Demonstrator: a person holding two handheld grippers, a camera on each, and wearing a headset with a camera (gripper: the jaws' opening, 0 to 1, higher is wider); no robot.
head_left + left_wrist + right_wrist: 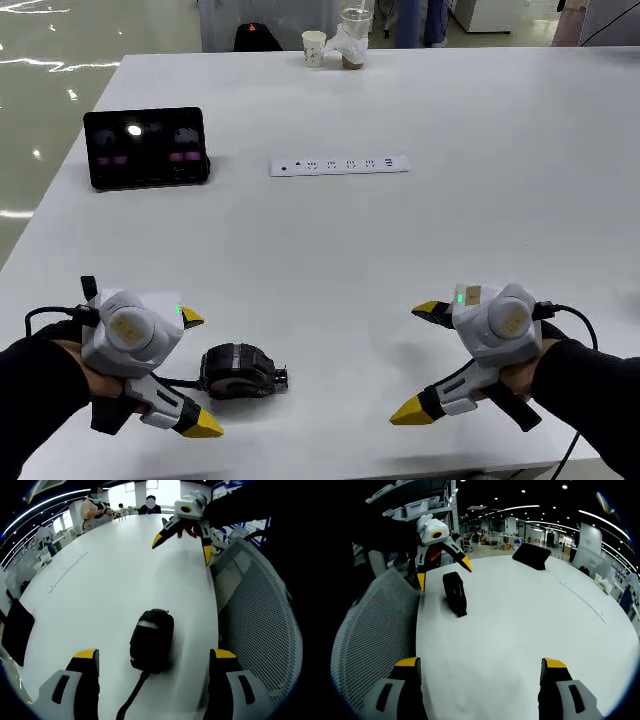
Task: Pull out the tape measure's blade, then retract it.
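Note:
A black tape measure [240,371] lies on the white table near its front edge, its blade tip pointing right. My left gripper [197,370] is open just to its left, yellow tips spread on either side of the case's back end, not touching it. The left gripper view has the tape measure [151,640] lying between and ahead of the open jaws. My right gripper [418,360] hovers open well to the right, holding nothing. Seen from the right gripper view, the tape measure [455,593] lies far ahead, beside the left gripper [444,565].
A black tablet [146,147] stands at the back left and a white power strip [339,166] lies mid-table. Paper cups [314,47] stand at the far edge. A mesh chair [255,605] is at the table's near side.

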